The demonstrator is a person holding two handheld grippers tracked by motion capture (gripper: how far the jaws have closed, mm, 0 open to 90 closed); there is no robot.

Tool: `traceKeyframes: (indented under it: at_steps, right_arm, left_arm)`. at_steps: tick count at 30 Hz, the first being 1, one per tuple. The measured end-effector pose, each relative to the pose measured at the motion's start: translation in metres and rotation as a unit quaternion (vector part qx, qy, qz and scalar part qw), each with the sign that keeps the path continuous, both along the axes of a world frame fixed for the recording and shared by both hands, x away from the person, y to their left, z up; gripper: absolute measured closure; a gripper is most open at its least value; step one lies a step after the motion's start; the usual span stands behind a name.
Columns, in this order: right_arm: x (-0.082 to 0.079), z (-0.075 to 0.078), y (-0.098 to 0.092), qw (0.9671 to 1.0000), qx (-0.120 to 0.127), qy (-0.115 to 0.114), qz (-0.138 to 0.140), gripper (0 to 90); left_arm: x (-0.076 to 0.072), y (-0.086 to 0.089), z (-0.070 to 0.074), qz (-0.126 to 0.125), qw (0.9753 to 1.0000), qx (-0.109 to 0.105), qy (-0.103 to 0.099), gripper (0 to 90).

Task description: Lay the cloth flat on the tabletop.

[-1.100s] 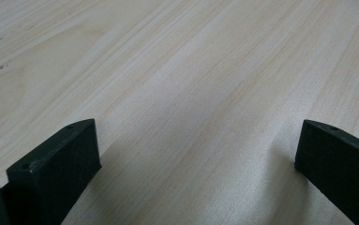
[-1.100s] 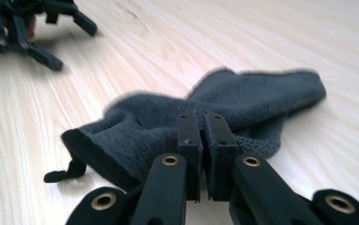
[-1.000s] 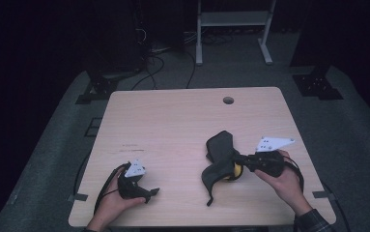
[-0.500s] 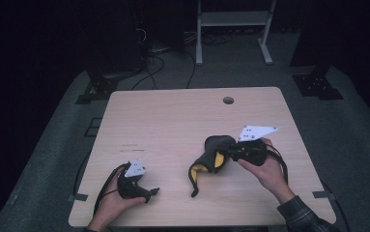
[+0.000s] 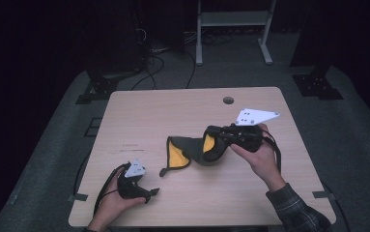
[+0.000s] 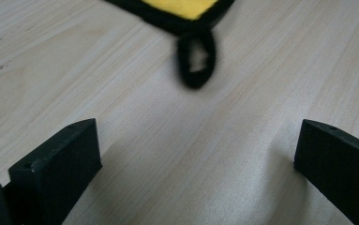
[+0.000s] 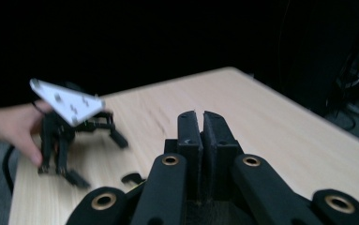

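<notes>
Since a second ago the right gripper has carried one end of the black pot holder leftward across the table, from the right side toward the middle; the cloth has trailed along and opened out, so more of its yellow lining now faces up; the left gripper has stayed where it was, near the front left edge. The likely meaning is that the cloth is being dragged toward the waiting gripper, perhaps for a two-handed spread or fold, and that the transfer is close but not made.

In the right gripper view the jaws press together with dark fabric bunched at their base, so this tool is clamped on the pot holder's right end, lifting it slightly off the wood; in the left gripper view the jaws stand wide apart with bare table between them, holding nothing.

The pot holder lies a little right of centre, its long axis running roughly left to right and sagging toward the person at the left end; its hanging loop points down-left toward the left gripper, lying just ahead of those parted jaws but not yet between them.
</notes>
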State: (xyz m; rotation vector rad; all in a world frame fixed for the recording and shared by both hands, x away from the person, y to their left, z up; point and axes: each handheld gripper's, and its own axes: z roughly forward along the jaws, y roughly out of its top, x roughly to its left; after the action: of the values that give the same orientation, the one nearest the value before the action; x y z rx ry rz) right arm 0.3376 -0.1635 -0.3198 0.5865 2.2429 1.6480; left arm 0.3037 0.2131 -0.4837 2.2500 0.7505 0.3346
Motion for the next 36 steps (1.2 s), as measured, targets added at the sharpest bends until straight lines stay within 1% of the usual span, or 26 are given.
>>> traceKeyframes:
  at_steps: [2, 3, 6, 7, 8, 9, 11, 13, 16, 17, 18, 19, 20, 22, 23, 25, 26, 27, 29, 30, 31, 32, 33, 34, 35, 36]
  right_arm:
    - [-0.003, 0.007, -0.004, 0.9999, 0.008, -0.009, -0.003, 85.2]
    - [-0.003, 0.009, -0.005, 0.9999, 0.006, -0.009, -0.005, 85.2]
    - [0.000, 0.004, -0.009, 0.9998, -0.007, -0.003, -0.019, 85.1]
    - [0.003, 0.000, -0.010, 0.9996, -0.013, 0.003, -0.025, 85.1]
    - [0.003, 0.000, -0.010, 0.9996, -0.013, 0.003, -0.025, 85.1]
    - [0.010, -0.009, -0.017, 0.9987, -0.021, 0.011, -0.046, 85.1]
    - [0.015, -0.013, -0.024, 0.9978, -0.025, 0.016, -0.060, 85.1]
    - [0.022, -0.017, -0.035, 0.9962, -0.021, 0.025, -0.081, 85.0]
    - [0.032, -0.024, -0.054, 0.9926, -0.019, 0.034, -0.115, 85.0]
    - [0.036, -0.026, -0.063, 0.9906, -0.019, 0.038, -0.130, 85.0]
    - [0.036, -0.026, -0.063, 0.9906, -0.019, 0.038, -0.130, 85.0]
    - [0.037, -0.028, -0.068, 0.9895, -0.019, 0.040, -0.138, 85.1]
    - [0.043, -0.032, -0.084, 0.9857, -0.017, 0.044, -0.162, 85.1]
    - [0.046, -0.036, -0.095, 0.9822, -0.016, 0.049, -0.180, 85.0]
    - [0.049, -0.040, -0.103, 0.9792, -0.020, 0.055, -0.195, 85.1]
    - [0.053, -0.047, -0.113, 0.9757, -0.024, 0.062, -0.209, 85.0]
    - [0.055, -0.053, -0.118, 0.9725, -0.033, 0.070, -0.220, 84.9]
    - [0.057, -0.057, -0.121, 0.9706, -0.038, 0.075, -0.226, 84.9]
    - [0.061, -0.068, -0.128, 0.9654, -0.053, 0.086, -0.240, 84.8]
    - [0.063, -0.076, -0.131, 0.9630, -0.062, 0.094, -0.245, 84.6]
    - [0.064, -0.080, -0.132, 0.9608, -0.071, 0.099, -0.249, 84.1]
    - [0.066, -0.084, -0.134, 0.9590, -0.079, 0.106, -0.251, 81.4]
    - [0.067, -0.087, -0.135, 0.9579, -0.083, 0.111, -0.252, 76.9]
    - [0.066, -0.089, -0.136, 0.9578, -0.080, 0.108, -0.254, 73.7]
    - [0.066, -0.089, -0.136, 0.9578, -0.080, 0.108, -0.254, 73.7]
    - [0.064, -0.087, -0.134, 0.9594, -0.081, 0.104, -0.249, 65.5]
  left_arm:
    - [0.000, 0.000, 0.000, 0.000, 1.0000, 0.000, 0.000, 0.0]
    - [0.000, 0.000, 0.000, 0.000, 1.0000, 0.000, 0.000, 0.0]
    - [0.000, 0.000, 0.000, 0.000, 1.0000, 0.000, 0.000, 0.0]
    - [0.000, 0.000, 0.000, 0.000, 1.0000, 0.000, 0.000, 0.0]
    - [0.000, 0.000, 0.000, 0.000, 1.0000, 0.000, 0.000, 0.0]
    - [0.000, 0.000, 0.000, 0.000, 1.0000, 0.000, 0.000, 0.0]
    - [0.000, 0.000, 0.000, 0.000, 1.0000, 0.000, 0.000, 0.0]
    - [0.000, 0.000, 0.000, 0.000, 1.0000, 0.000, -0.001, 0.0]
    - [0.000, 0.000, 0.000, 0.000, 1.0000, -0.001, 0.001, 0.0]
    - [0.000, 0.000, 0.000, 0.000, 1.0000, 0.000, 0.001, 0.0]
    - [0.000, 0.000, 0.000, 0.000, 1.0000, 0.000, 0.001, 0.0]
    - [0.000, 0.000, 0.000, 0.000, 1.0000, -0.001, 0.000, 0.0]
    - [0.000, 0.000, 0.000, 0.000, 1.0000, 0.000, 0.000, 0.0]
    - [0.000, 0.000, 0.000, 0.000, 1.0000, 0.000, 0.000, 0.0]
    - [0.000, 0.000, 0.000, 0.000, 1.0000, -0.001, -0.001, 0.0]
    - [0.000, 0.000, 0.000, 0.000, 1.0000, -0.001, -0.001, 0.0]
    - [0.000, 0.000, 0.000, -0.001, 1.0000, 0.001, -0.001, 0.0]
    - [0.000, 0.000, 0.000, 0.000, 1.0000, -0.001, 0.001, 0.0]
    - [0.000, 0.000, 0.000, -0.001, 1.0000, 0.001, 0.001, 0.0]
    - [0.000, 0.000, 0.000, -0.001, 1.0000, 0.001, 0.001, 0.0]
    - [0.000, 0.000, 0.000, -0.001, 1.0000, 0.001, 0.001, 0.0]
    - [0.000, 0.000, 0.000, -0.001, 1.0000, 0.001, 0.001, 0.0]
    - [0.000, 0.000, 0.000, -0.001, 1.0000, 0.001, 0.001, 0.0]
    - [0.000, 0.000, 0.000, -0.001, 1.0000, 0.001, 0.001, 0.0]
    - [0.000, 0.000, 0.000, -0.001, 1.0000, 0.001, 0.001, 0.0]
    - [0.000, 0.000, 0.000, -0.001, 1.0000, 0.001, 0.001, 0.0]
